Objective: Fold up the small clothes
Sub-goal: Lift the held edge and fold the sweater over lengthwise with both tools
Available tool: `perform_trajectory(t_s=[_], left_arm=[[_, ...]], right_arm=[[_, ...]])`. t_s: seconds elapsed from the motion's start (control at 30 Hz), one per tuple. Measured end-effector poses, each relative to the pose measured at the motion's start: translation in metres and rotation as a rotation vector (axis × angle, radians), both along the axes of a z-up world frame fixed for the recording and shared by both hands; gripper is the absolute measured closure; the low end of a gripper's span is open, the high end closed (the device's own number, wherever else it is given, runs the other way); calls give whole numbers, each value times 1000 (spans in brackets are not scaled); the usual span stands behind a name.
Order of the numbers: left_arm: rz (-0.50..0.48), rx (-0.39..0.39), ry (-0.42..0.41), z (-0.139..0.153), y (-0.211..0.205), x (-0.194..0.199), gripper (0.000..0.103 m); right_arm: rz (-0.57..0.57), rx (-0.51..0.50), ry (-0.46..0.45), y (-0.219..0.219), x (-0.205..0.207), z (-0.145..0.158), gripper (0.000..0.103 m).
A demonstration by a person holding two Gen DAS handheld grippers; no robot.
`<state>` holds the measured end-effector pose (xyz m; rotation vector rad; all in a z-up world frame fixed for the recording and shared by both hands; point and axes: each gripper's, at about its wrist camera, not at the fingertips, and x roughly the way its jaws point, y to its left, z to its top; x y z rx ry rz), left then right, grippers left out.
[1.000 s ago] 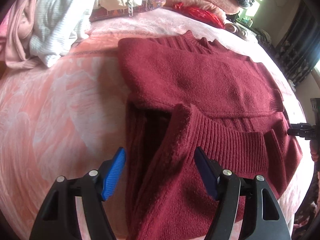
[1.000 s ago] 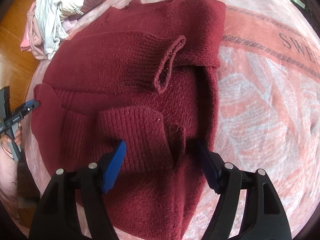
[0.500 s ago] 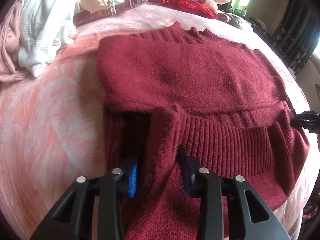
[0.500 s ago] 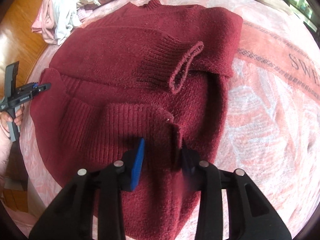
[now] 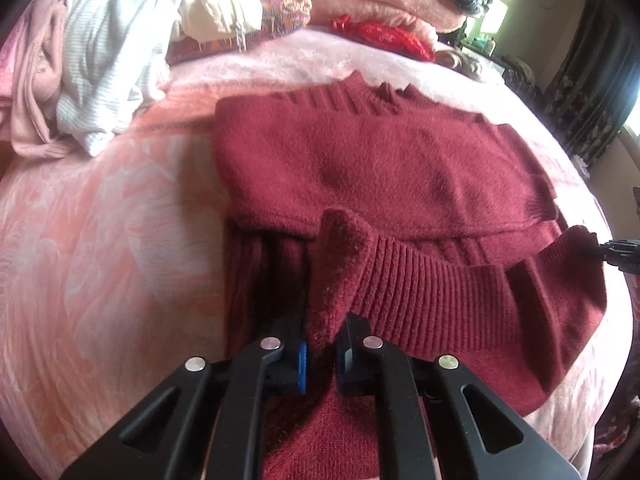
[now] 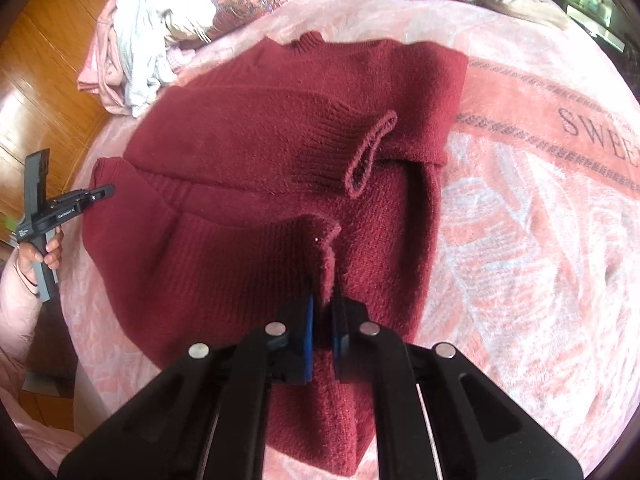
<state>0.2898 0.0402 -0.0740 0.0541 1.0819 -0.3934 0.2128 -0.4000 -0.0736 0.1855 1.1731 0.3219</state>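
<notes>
A dark red knit sweater (image 5: 392,168) lies on a pink blanket, sleeves folded across its body, collar at the far side. My left gripper (image 5: 323,354) is shut on a corner of the ribbed hem and lifts it into a peak. My right gripper (image 6: 325,334) is shut on the other hem corner (image 6: 324,240), also raised. The sweater fills the middle of the right wrist view (image 6: 280,140), with a sleeve cuff (image 6: 370,156) lying on top. Each gripper shows at the edge of the other's view, the right one (image 5: 618,254) and the left one (image 6: 68,206).
A pile of white and pink clothes (image 5: 84,52) lies at the far left of the pink blanket (image 5: 100,220). Folded pink blankets and a red cloth (image 5: 380,32) lie behind the sweater. A wooden floor (image 6: 44,60) shows beyond the bed's left edge.
Both grippers went from wide open to shut on the sweater's hem corners. The hem now stands lifted in peaks between the fingers.
</notes>
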Motion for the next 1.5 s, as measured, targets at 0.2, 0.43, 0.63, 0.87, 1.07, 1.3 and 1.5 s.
perform_trajectory(t_s=[0.2, 0.43, 0.63, 0.87, 1.07, 1.3, 1.5], left_arm=[[27, -47, -81, 34, 9, -15, 94], [104, -79, -140, 59, 18, 6, 95], [153, -78, -203, 77, 11, 62, 95], [218, -25, -248, 76, -4, 142, 95], [240, 32, -218, 46, -15, 200, 95], [216, 83, -116, -6, -28, 228, 95], [198, 117, -27, -40, -29, 242, 94]], right_arm=[[-44, 48, -70, -12, -11, 29, 98], [-130, 58, -127, -33, 19, 56, 98], [-178, 4, -165, -32, 89, 77, 98], [-209, -81, -180, -27, 169, 81, 98], [-262, -94, -145, -26, 233, 54, 98], [-301, -139, -39, -29, 262, -1, 98], [-324, -164, 40, -34, 268, -37, 97]])
